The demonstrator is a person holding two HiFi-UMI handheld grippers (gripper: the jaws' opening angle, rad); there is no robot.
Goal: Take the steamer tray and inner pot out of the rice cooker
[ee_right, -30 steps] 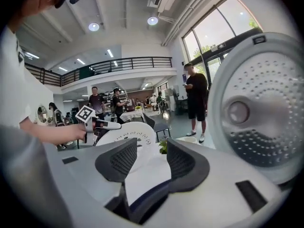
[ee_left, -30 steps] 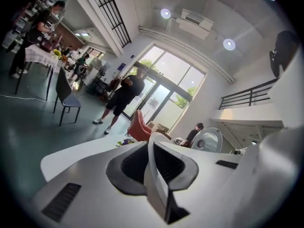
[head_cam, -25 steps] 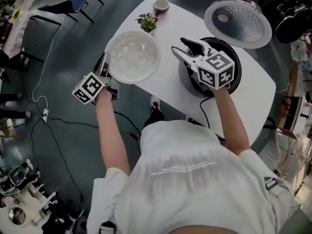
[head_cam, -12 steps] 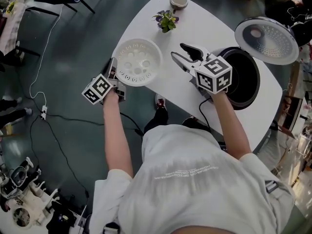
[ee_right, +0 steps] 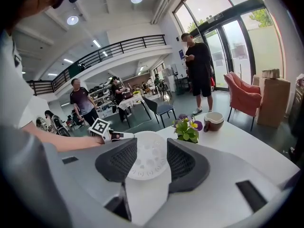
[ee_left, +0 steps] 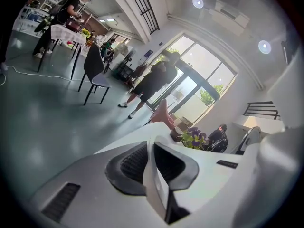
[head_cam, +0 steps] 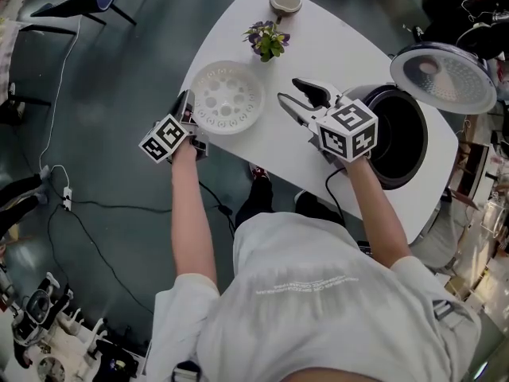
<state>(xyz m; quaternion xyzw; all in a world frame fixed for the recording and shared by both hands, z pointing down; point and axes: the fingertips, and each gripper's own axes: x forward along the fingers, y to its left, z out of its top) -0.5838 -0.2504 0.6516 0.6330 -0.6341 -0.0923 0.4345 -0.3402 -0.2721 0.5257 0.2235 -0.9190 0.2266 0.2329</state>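
Left of the rice cooker, the left gripper pinched the rim of the seemingly light, stiff steamer tray; the right gripper gaped empty.

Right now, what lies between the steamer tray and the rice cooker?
In the head view, only the right gripper, jaws apart and empty, above bare table.

Inside the rice cooker too dark to read — right gripper hides its rim

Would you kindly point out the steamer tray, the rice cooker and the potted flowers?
steamer tray [head_cam: 228, 98], head view, its perforated floor.
rice cooker [head_cam: 420, 159], head view, its right rim.
potted flowers [head_cam: 268, 40], head view, its blooms.
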